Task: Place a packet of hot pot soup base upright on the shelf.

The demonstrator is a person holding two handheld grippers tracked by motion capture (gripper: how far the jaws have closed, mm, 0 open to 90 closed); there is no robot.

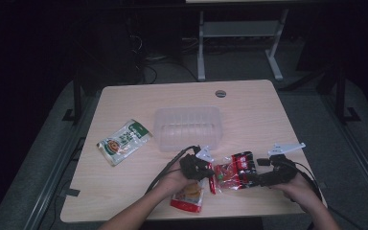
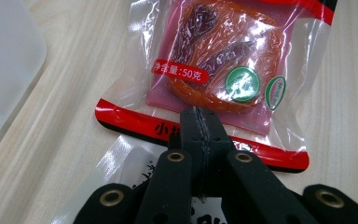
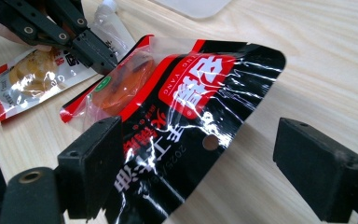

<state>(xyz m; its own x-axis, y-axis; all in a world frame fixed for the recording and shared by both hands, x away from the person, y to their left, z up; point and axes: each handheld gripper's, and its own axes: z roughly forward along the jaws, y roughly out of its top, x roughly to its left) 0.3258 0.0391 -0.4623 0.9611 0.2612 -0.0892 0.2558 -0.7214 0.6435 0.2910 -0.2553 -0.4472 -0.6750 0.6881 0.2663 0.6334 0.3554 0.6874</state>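
A red-and-black snack packet with a clear window lies near the table's front edge, between my two grippers. My left gripper is shut on the packet's clear, red-banded end; its closed jaws reach that end in the right gripper view. My right gripper stands open, and the packet's black end lies between its wide-apart jaws without being pressed. A second packet, orange and red, lies under my left hand.
A clear plastic container stands mid-table, just beyond the grippers. A green-and-white packet lies to the left. A round cable grommet sits near the far edge. Table legs and cables are on the floor behind.
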